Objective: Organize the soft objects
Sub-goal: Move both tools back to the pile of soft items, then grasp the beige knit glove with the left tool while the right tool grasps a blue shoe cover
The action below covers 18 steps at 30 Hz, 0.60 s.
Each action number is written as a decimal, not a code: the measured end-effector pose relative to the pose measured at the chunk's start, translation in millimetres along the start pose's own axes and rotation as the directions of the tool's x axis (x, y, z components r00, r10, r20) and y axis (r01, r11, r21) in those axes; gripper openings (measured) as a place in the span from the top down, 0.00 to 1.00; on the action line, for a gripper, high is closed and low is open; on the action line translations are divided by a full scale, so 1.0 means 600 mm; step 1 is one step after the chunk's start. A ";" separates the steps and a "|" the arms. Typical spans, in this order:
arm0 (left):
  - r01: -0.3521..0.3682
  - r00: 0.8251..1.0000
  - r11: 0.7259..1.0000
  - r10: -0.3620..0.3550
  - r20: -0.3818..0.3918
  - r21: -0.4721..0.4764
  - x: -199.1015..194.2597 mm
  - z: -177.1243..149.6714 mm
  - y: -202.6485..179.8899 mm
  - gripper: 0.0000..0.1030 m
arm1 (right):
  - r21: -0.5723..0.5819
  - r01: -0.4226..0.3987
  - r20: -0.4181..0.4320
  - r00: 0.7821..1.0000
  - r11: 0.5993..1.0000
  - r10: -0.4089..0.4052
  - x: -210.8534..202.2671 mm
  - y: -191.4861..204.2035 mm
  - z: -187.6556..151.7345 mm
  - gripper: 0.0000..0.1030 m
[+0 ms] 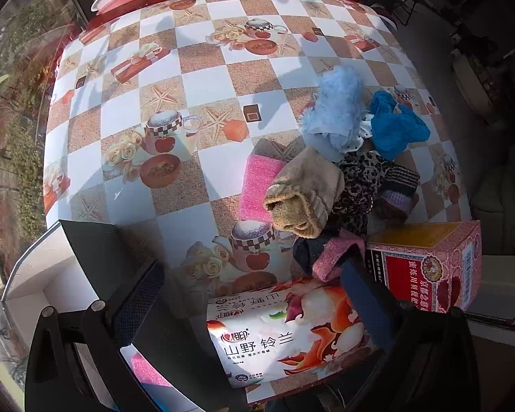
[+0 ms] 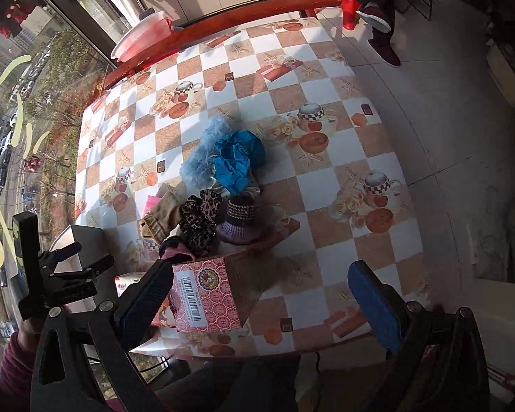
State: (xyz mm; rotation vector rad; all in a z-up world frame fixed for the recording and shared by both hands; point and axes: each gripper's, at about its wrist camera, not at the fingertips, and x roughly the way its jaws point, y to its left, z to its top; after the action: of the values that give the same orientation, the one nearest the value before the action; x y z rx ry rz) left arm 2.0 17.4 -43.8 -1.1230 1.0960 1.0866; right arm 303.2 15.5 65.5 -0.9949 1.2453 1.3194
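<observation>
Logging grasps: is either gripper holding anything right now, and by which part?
Nothing is held: the left gripper and right gripper are both open and empty.

The table [image 1: 202, 79] wears a checkered cloth of white and sandy-brown squares, printed with starfish, cream roses, red apples and checker-banded teapots. In the pile: a pale-blue fluffy piece [image 1: 340, 106], a bright blue crumpled cloth [image 1: 395, 125], a tan sock [image 1: 305, 192], a leopard-print fabric [image 1: 360, 185], a pink sponge [image 1: 257, 185] and a knitted hat [image 2: 240, 219] (lilac brim, dark brown crown with beige stripes). The box [image 1: 429, 267] is pink-red patterned with a yellow top. The tissue pack [image 1: 285, 336] shows orange and white flowers.
</observation>
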 end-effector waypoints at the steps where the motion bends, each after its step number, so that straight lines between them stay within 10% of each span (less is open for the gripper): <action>1: 0.005 1.000 1.000 -0.005 -0.018 -0.008 0.009 0.008 -0.006 0.00 | -0.007 0.003 -0.018 1.000 1.000 -0.003 0.016 -0.006 0.009 0.00; 18: -0.096 0.977 0.995 0.089 -0.193 -0.030 0.147 0.102 -0.068 0.02 | -0.186 -0.093 -0.245 0.968 0.978 0.045 0.309 0.071 0.186 0.00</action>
State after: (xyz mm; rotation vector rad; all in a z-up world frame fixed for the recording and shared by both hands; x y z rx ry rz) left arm 59.7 81.5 -120.2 -1.2377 1.2933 1.0933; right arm 244.3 152.9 -96.8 -1.2921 1.3597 1.4286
